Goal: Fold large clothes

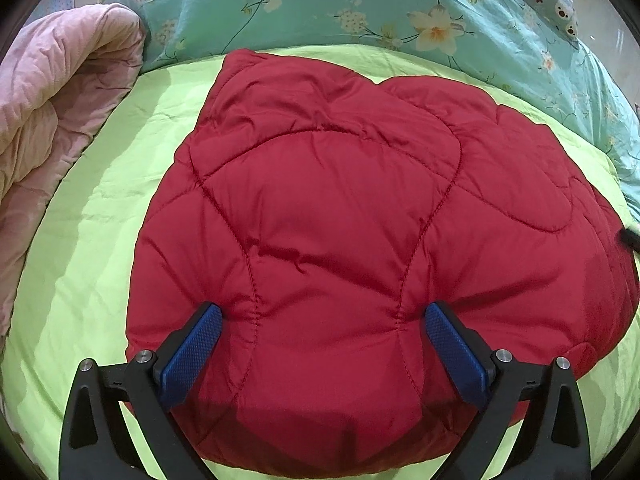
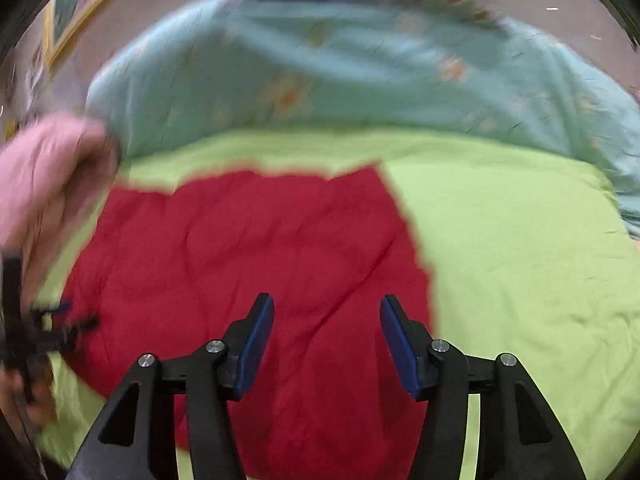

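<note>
The left gripper (image 1: 322,320) tilts down, jaws wide apart, over the near edge of the red jacket (image 1: 340,208). The right gripper (image 2: 326,320) tilts down too, jaws apart, holding nothing. The jacket lies folded on the green bed (image 1: 92,240).

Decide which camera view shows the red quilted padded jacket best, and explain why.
The left wrist view shows the red quilted padded jacket best: it is sharp, with curved stitching and nearly the whole outline visible on the lime green sheet. The right wrist view shows it blurred, its stitching barely visible.
</note>
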Demonstrator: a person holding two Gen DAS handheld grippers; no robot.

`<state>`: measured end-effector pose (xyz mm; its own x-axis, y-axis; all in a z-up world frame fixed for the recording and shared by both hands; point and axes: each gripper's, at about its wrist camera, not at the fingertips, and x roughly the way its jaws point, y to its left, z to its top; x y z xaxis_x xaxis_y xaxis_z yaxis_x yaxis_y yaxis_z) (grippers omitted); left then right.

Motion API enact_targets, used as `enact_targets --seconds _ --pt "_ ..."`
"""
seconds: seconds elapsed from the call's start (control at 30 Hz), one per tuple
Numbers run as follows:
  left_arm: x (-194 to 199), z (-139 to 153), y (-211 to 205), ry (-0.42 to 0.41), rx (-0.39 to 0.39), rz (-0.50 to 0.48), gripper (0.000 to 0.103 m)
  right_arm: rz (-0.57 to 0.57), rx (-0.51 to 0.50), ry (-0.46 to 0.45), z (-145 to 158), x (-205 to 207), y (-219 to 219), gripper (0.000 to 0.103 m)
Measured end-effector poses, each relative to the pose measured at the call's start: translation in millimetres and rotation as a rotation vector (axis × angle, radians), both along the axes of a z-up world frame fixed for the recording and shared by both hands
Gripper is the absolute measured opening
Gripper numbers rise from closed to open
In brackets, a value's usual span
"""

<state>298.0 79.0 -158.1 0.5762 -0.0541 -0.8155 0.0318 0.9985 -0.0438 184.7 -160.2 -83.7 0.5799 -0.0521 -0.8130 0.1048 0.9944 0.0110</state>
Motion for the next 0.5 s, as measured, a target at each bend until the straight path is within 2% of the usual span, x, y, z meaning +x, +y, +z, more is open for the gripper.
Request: enact_targets --seconds 0.07,0.1,0.23,0.5 --pt "-1 1 1 0.001 -0.004 -0.002 0.103 -0.015 -0.010 0.048 -21 6 -2 0.057" --pt "-1 1 1 0.001 -0.005 -0.002 0.103 -0.030 0.019 0.074 -33 10 -9 0.058" --pt "0 -1 2 0.000 -0.008 0.003 0.103 -0.050 0.084 0.076 -50 18 -23 0.062" --pt "-21 9 4 -0.009 -0.013 0.021 0.102 -0.072 0.097 0.084 -29 7 -20 0.062"
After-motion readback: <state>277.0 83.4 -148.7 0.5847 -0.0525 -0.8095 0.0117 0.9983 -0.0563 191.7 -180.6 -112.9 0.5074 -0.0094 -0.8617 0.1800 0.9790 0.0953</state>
